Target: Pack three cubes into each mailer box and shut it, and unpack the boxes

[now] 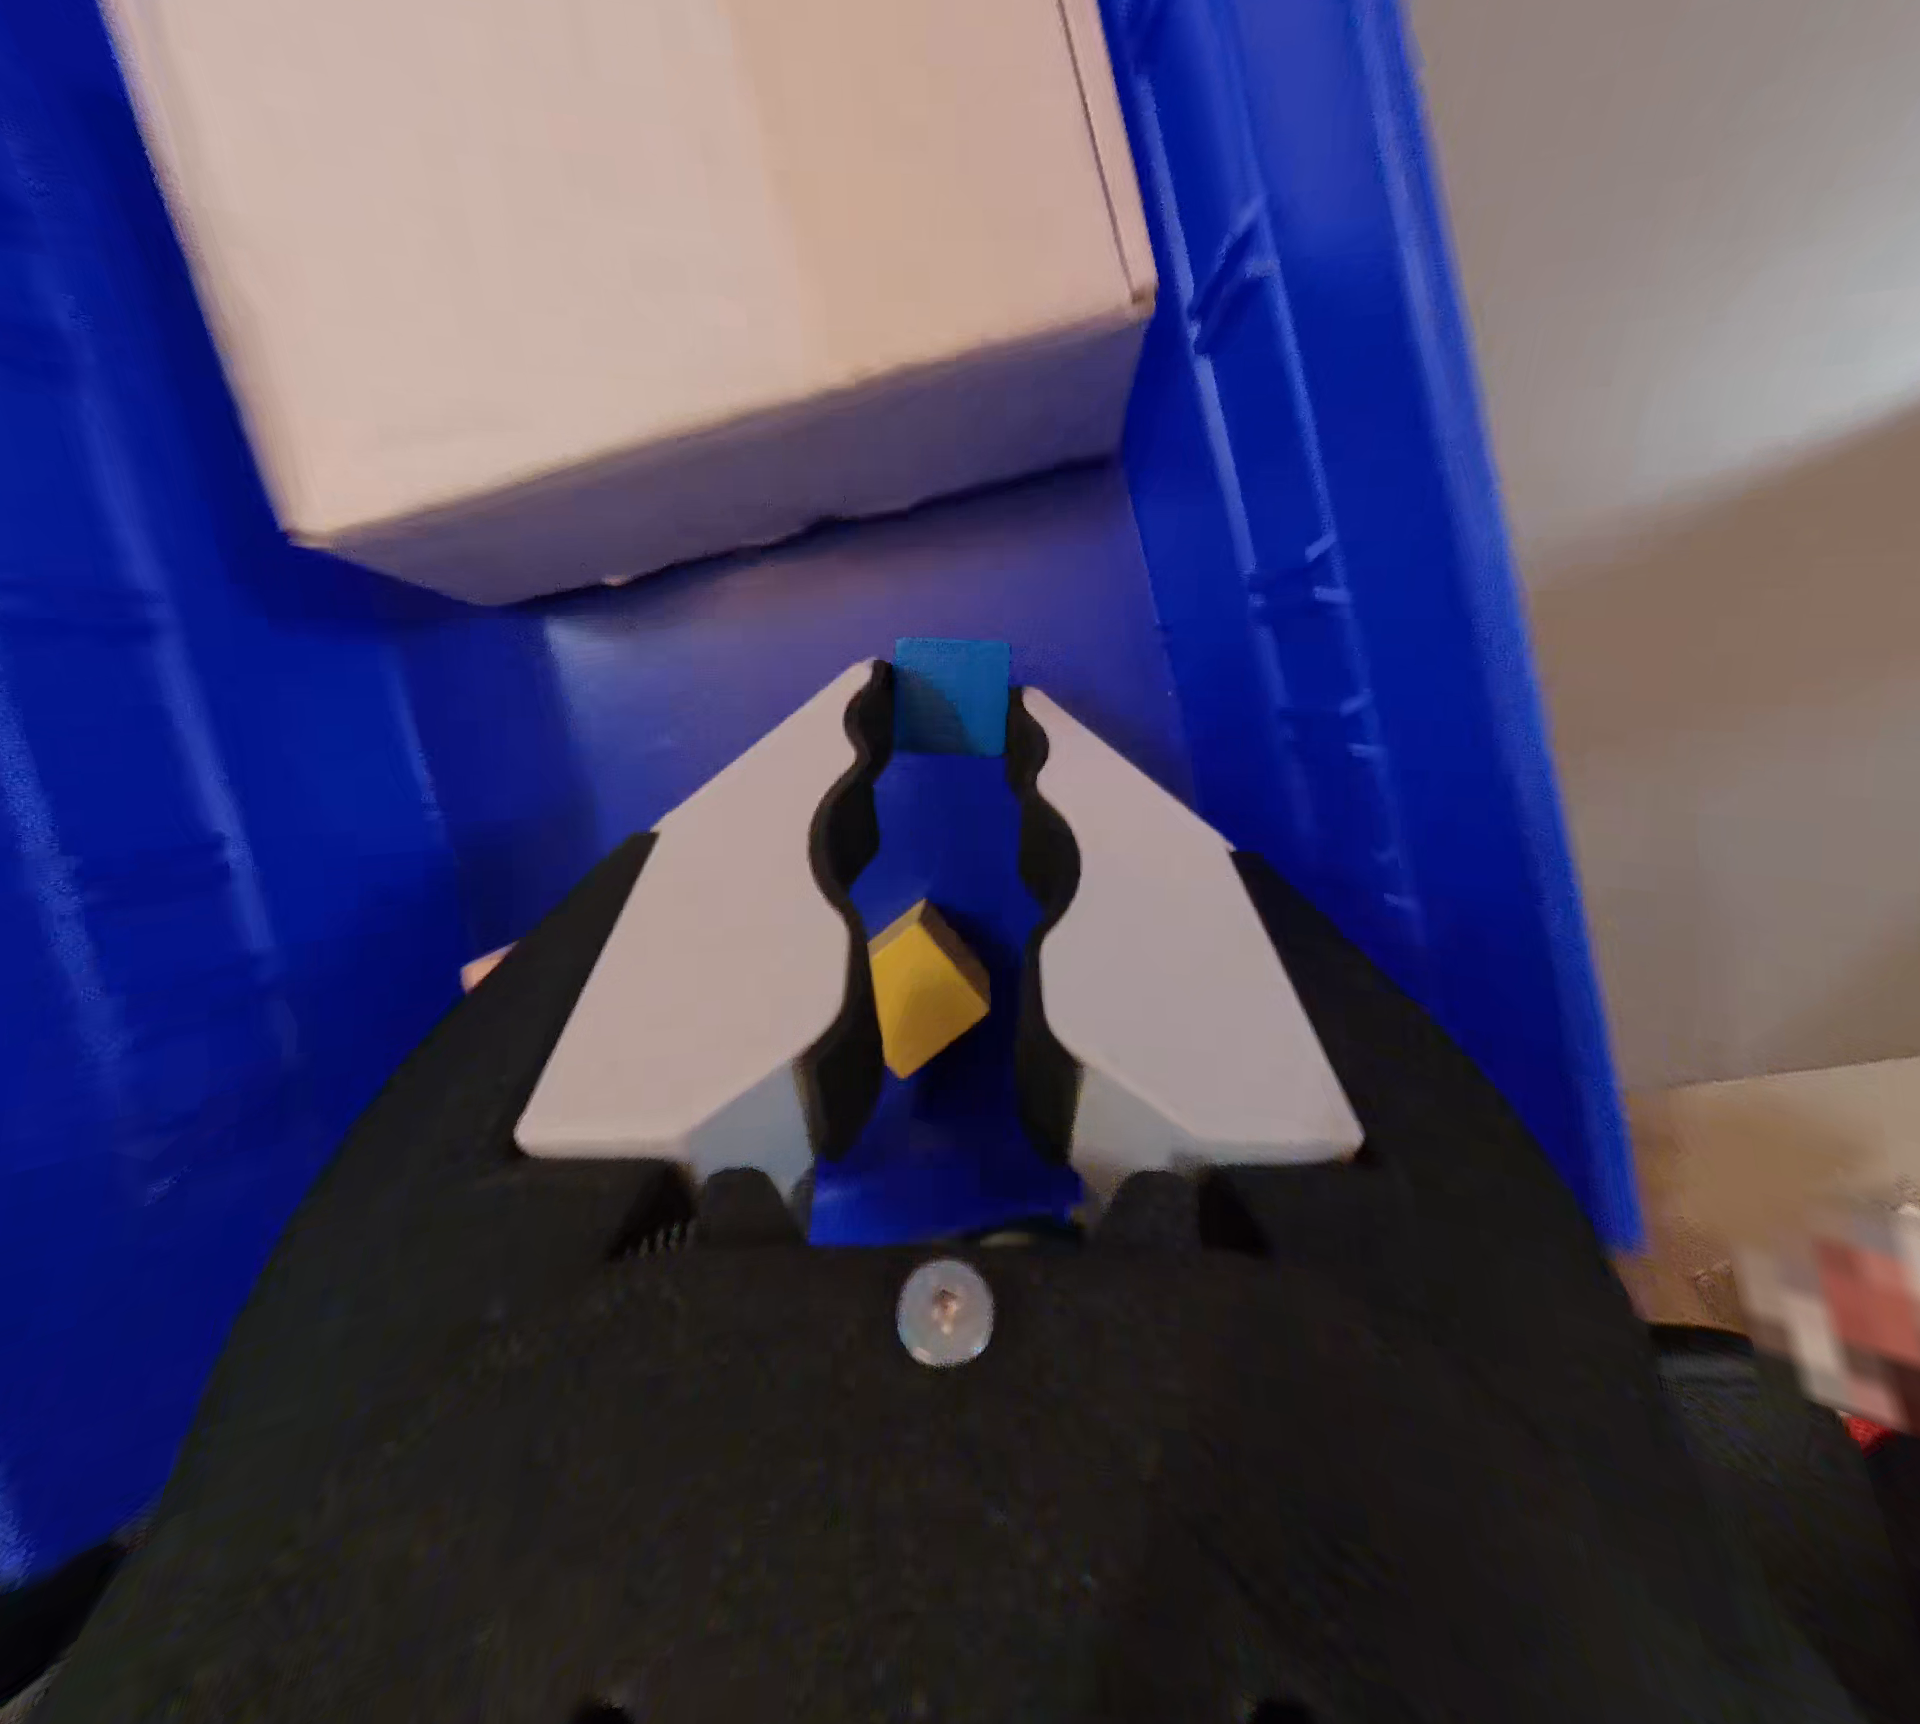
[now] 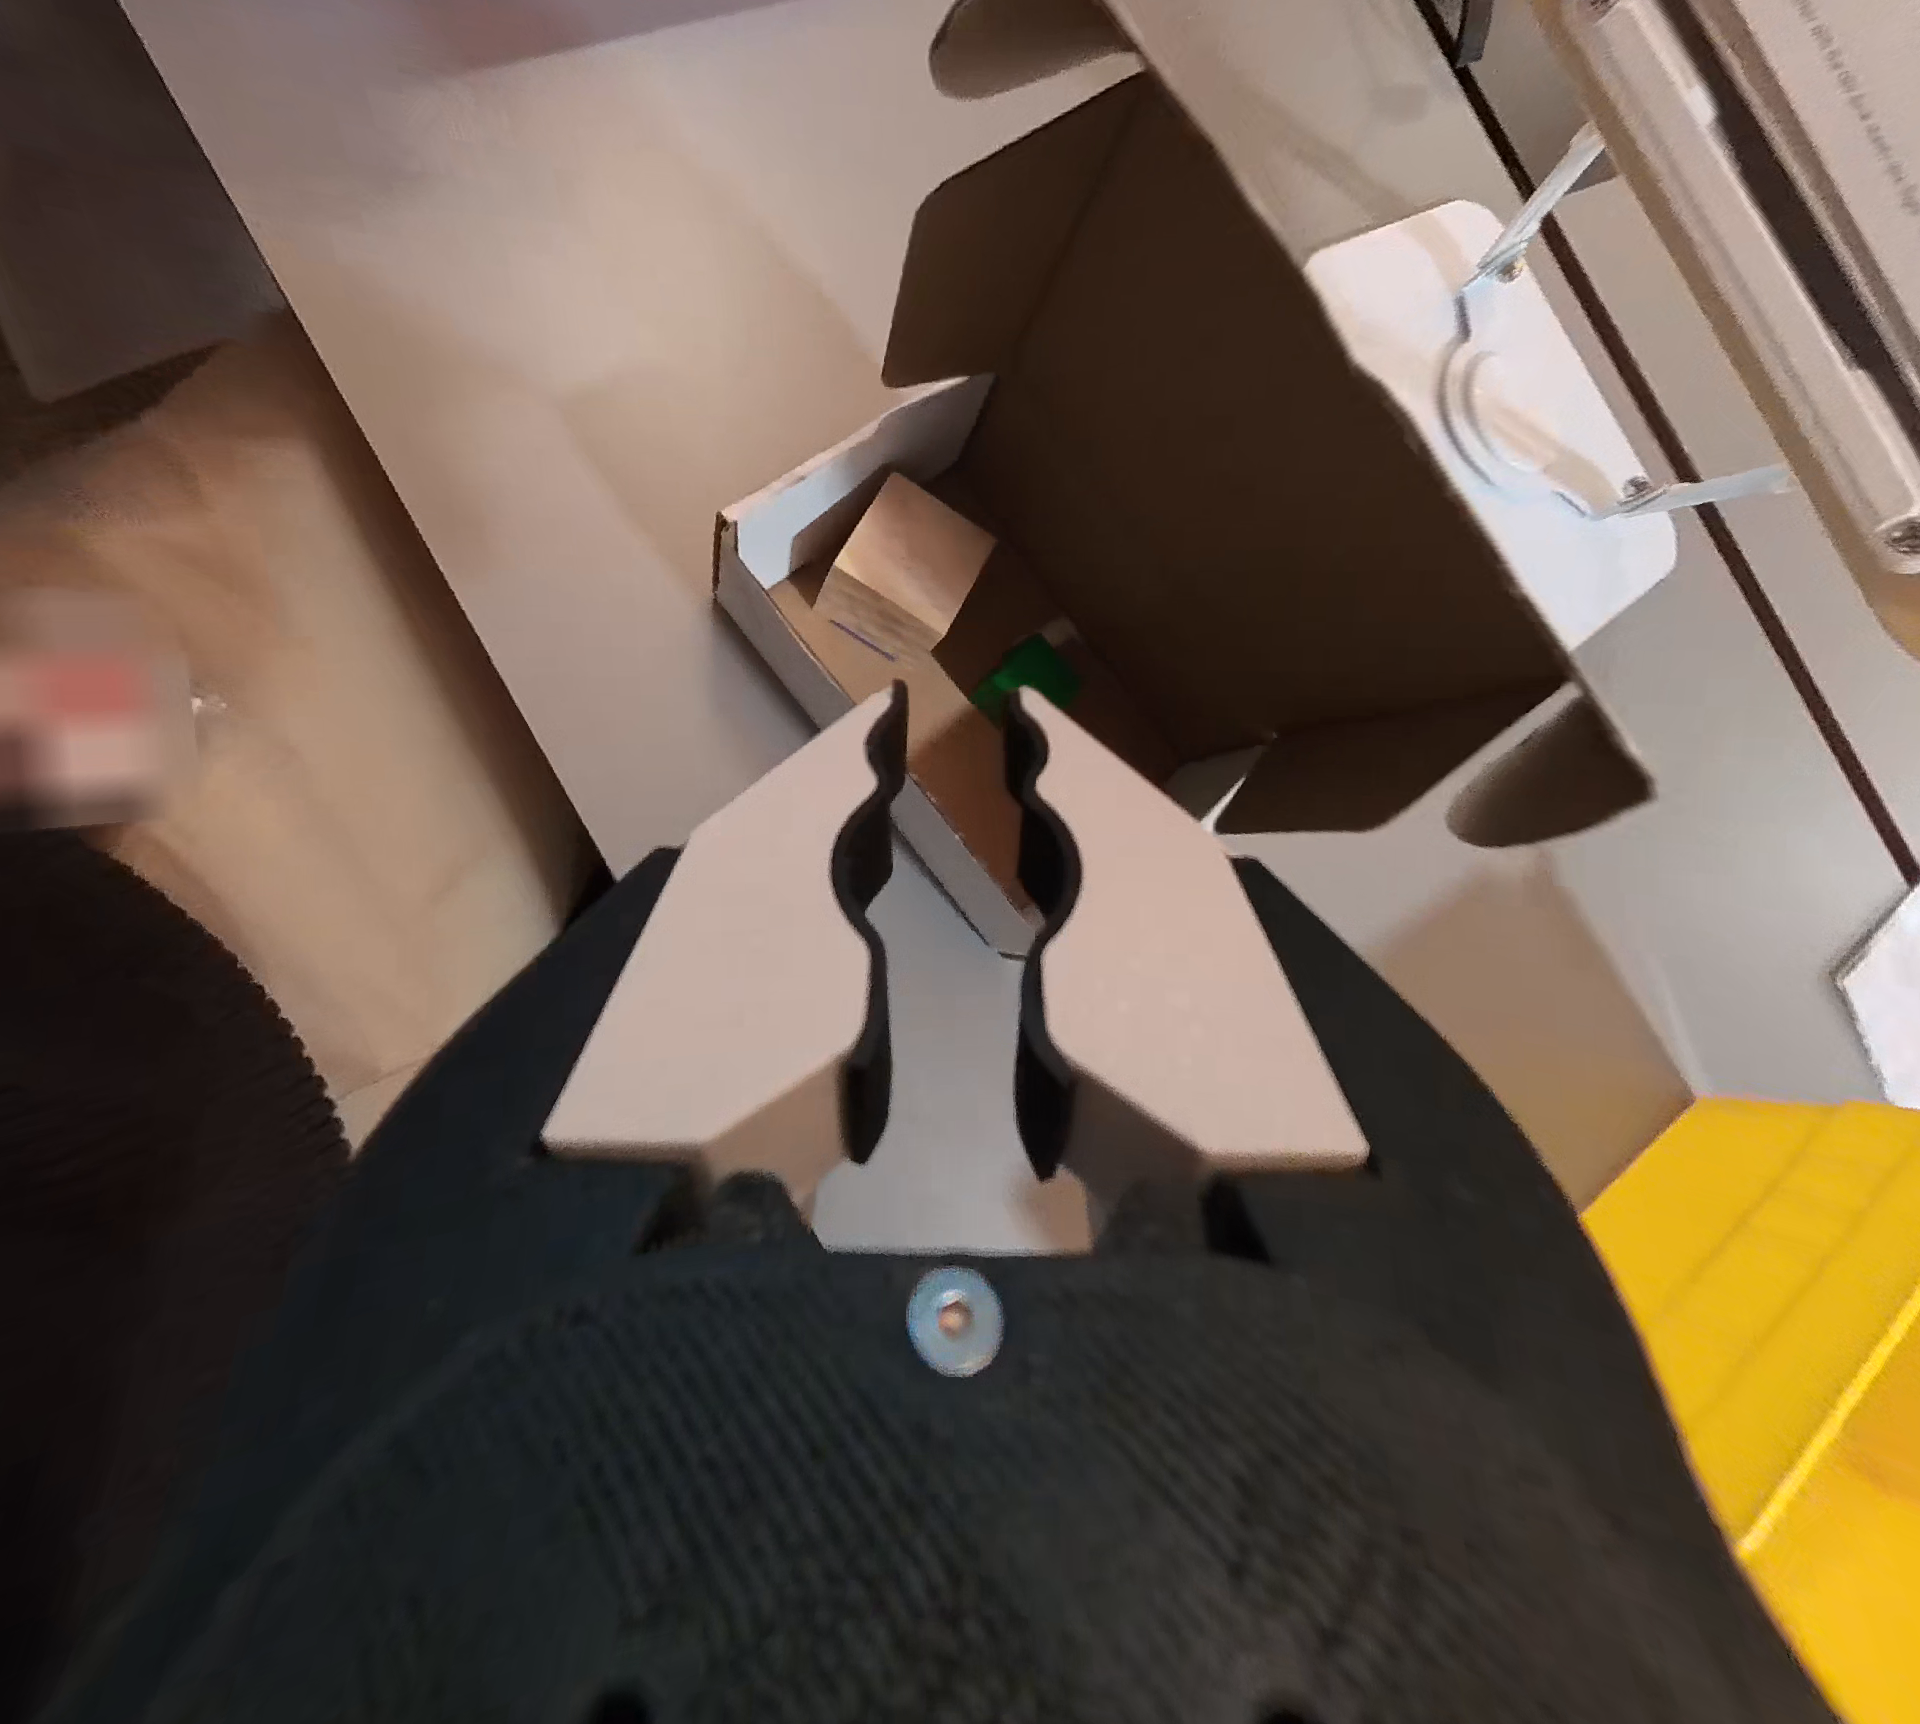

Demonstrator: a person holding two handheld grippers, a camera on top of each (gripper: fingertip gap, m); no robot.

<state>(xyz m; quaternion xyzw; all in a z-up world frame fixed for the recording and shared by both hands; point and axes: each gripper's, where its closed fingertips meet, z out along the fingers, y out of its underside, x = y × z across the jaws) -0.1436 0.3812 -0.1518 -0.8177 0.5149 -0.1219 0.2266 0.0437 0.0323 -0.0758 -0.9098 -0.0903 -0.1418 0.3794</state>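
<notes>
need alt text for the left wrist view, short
The left tongs are shut on a small blue cube at their tips, inside a blue bin. A yellow cube lies on the bin floor beneath the tongs, and a closed white mailer box sits in the bin beyond them.

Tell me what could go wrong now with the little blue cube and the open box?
1. The left gripper pinches the blue cube only at its very fingertips, so it might slip and drop back into the blue bin beside the yellow cube.
2. The right gripper hangs open right over the open mailer box, which already holds a wooden cube and a green cube; it could bump the box's wall.
</notes>
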